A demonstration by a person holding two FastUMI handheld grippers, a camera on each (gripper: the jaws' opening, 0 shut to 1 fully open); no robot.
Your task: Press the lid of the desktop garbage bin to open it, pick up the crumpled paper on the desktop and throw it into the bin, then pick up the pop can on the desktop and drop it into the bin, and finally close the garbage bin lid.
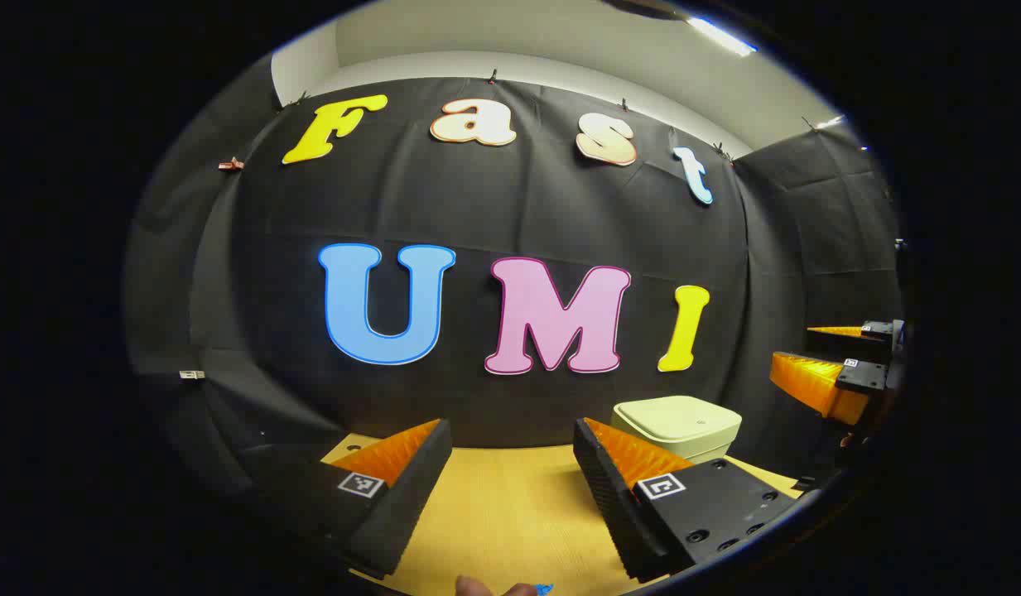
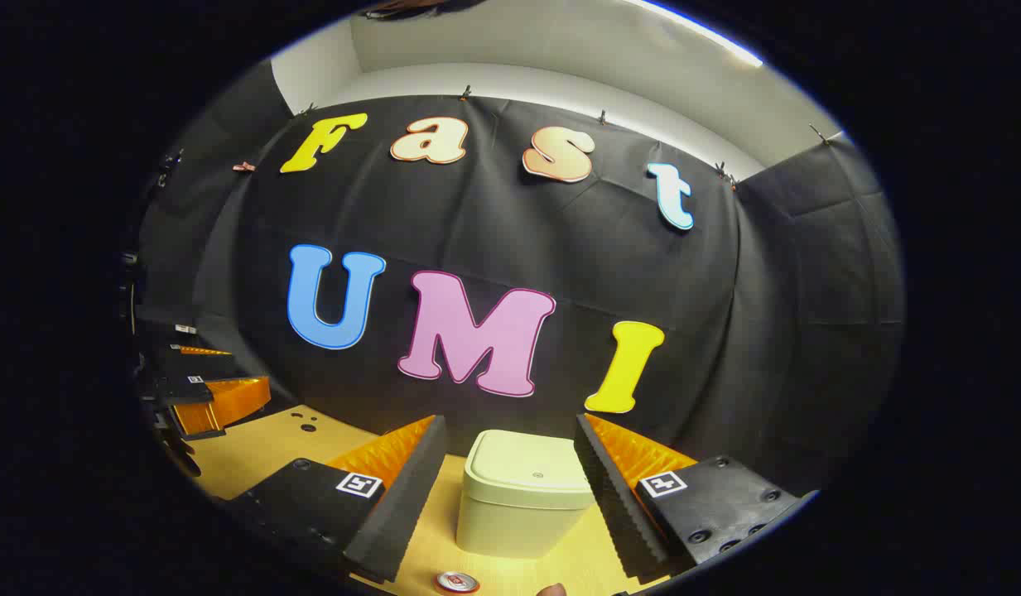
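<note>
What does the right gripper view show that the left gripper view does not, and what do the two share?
Right gripper view: the pop can top at the bottom edge, and the bin straight ahead of the open right gripper. Left gripper view: a small blue scrap at the bottom edge, too small to identify, below the open left gripper. Both: the bin with its lid shut, the wooden table, and the other gripper off to one side.

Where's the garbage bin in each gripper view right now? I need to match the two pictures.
Left gripper view: garbage bin at lower right, beyond the right finger, lid shut.
Right gripper view: the bin at bottom centre, framed between the two fingers, lid shut.
Shared landmark: the wooden desktop under it.
</note>
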